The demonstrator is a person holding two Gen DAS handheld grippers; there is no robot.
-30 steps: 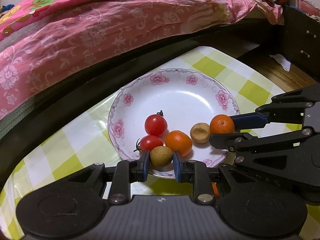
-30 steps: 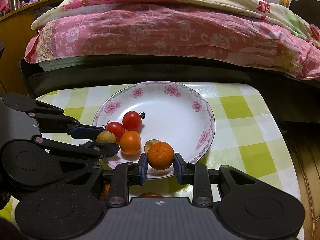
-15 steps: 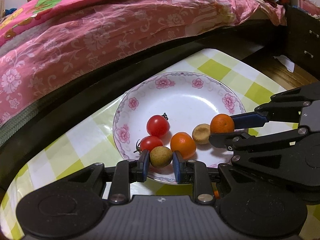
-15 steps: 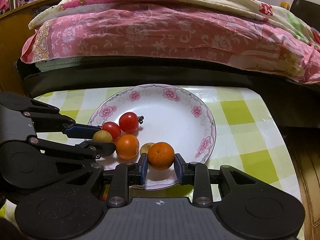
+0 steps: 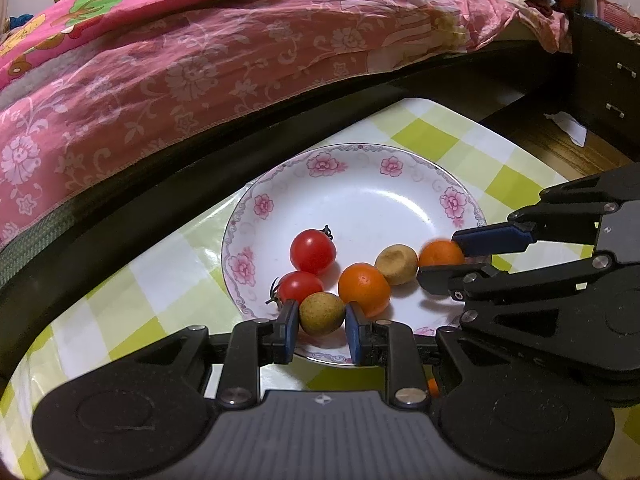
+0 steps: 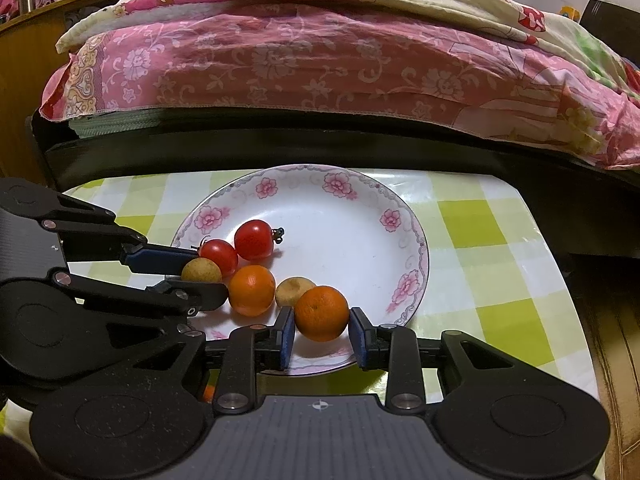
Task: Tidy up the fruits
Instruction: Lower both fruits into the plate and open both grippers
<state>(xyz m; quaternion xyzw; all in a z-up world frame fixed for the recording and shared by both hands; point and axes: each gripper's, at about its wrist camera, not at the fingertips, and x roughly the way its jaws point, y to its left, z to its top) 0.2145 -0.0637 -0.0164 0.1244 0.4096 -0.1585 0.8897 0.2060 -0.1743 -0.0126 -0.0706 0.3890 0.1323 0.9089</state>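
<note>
The left gripper pinches a small tan longan over the plate. The right gripper jaws stand slightly off the orange. Both fruits seem light, round and ready to roll; the widest middle is best to hold.

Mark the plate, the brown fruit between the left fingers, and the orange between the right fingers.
plate [image 5: 360,200], left wrist view, bare white centre.
brown fruit [image 5: 321,313], left wrist view, its middle.
orange [image 6: 321,313], right wrist view, its front face.
</note>
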